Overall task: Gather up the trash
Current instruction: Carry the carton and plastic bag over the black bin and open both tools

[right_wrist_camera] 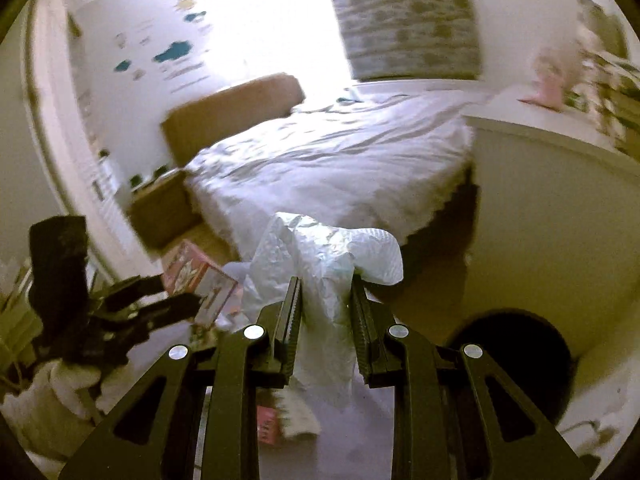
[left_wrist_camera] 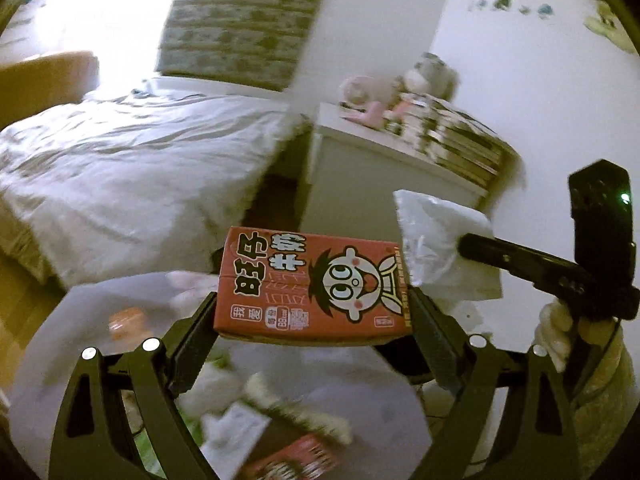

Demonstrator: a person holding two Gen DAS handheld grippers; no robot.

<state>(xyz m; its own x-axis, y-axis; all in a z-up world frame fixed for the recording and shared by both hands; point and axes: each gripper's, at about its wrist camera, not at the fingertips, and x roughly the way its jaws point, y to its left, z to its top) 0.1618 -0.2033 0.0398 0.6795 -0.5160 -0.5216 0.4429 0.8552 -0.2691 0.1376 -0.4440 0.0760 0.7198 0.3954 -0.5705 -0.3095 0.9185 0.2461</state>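
Bedroom clutter fills both views: a bed [left_wrist_camera: 132,168] under a rumpled white cover, and right of the bed a white cabinet [left_wrist_camera: 360,184] stacked with books and a pink toy. Nearer than the bed, low in both wrist views, lies a pale round table [left_wrist_camera: 60,360] strewn with more trash, blurred, including another red carton [left_wrist_camera: 292,464]. Right of that table, seen from the right wrist, a dark round opening [right_wrist_camera: 516,352] sits low against the cabinet side; it may be a bin, though I cannot tell.

Both pieces of trash are held up over the table. The carton [left_wrist_camera: 316,288], red with a cartoon face, lies crosswise in the left gripper [left_wrist_camera: 316,312], its long axis running from finger to finger, so the pads clamp its two short ends with the jaws set wide. The bag [right_wrist_camera: 320,272], crumpled white plastic, hangs between the fingers of the right gripper [right_wrist_camera: 326,292]; the jaws stand narrow and pinch it, with loose folds spilling above and below the pads. The right gripper sits just right of the carton and slightly ahead of it, bag close beside carton.

If the dark opening is the bin, the right hand is the nearer one, and the bag would likely go first.
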